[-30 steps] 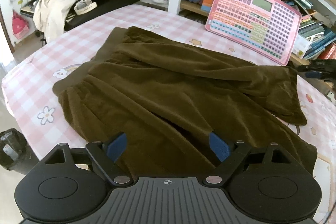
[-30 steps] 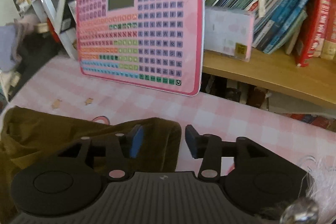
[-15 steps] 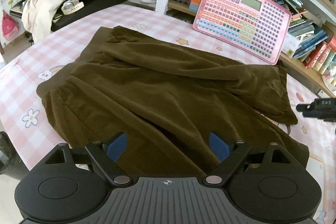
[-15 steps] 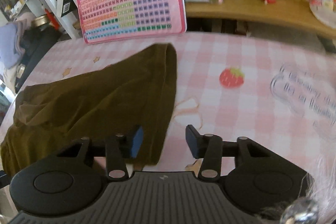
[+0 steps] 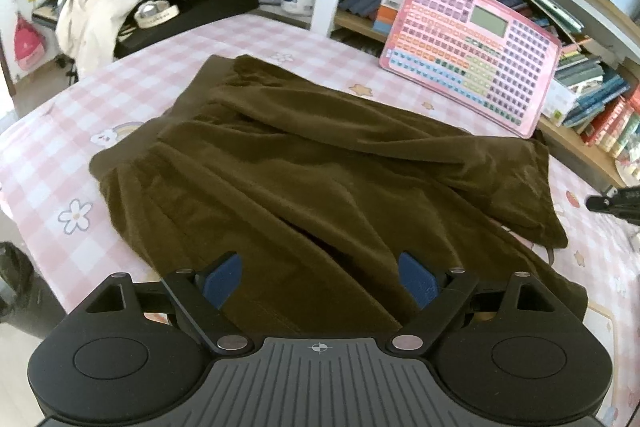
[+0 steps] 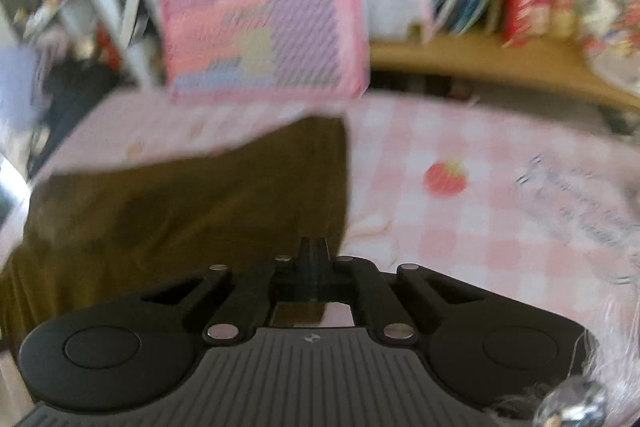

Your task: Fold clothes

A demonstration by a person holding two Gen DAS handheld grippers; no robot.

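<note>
Left claw: spread wide with nothing between the blue pads, hovering over the near edge of the trousers at 6 o'clock in the left wrist view.
Right claw: fingers pressed together at the hem edge of the trousers; the right wrist view is blurred, so whether cloth is pinched between them cannot be told.
Brown trousers: spread across the pink checked tabletop, waistband toward 10 o'clock, leg ends toward 3 o'clock, one leg lying partly over the other with loose ridges.
Doing it well: probably a fold along the length; pinch the full thickness at the hem, lift low, keep the edge taut and carry it straight so the ridges flatten rather than bunch.
Pink keyboard toy: leaning at 1 o'clock beyond the cloth; keep the swing short of it.
</note>
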